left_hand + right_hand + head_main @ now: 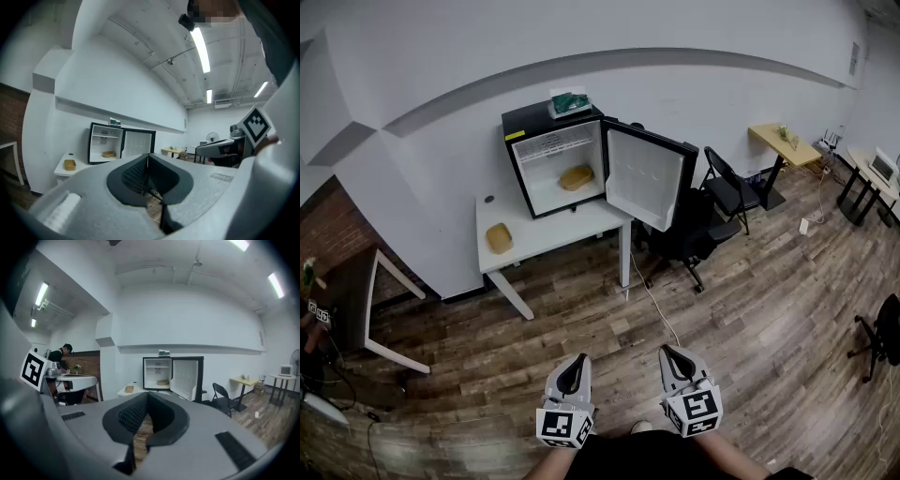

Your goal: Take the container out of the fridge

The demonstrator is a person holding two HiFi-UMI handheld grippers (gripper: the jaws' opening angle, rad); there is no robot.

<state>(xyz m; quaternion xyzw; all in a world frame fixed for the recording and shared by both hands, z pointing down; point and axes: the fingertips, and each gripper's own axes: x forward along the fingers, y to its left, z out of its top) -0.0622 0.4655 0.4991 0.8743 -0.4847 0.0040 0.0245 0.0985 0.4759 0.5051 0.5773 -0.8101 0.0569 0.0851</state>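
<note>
A black mini fridge (551,155) stands on a white table (534,246) by the far wall, its door (649,173) swung open to the right. Inside, on the fridge floor, lies a tan container (576,177), also seen in the left gripper view (108,154) and the right gripper view (162,382). My left gripper (574,362) and right gripper (672,353) hover low in front of me, several steps away from the fridge. Both are shut with nothing between their jaws, and both point towards the fridge (159,373).
A second tan container (499,237) sits on the white table left of the fridge. A green box (570,101) lies on the fridge top. A black office chair (689,234) and a folding chair (731,192) stand right of the door. A cable (654,302) runs across the wood floor.
</note>
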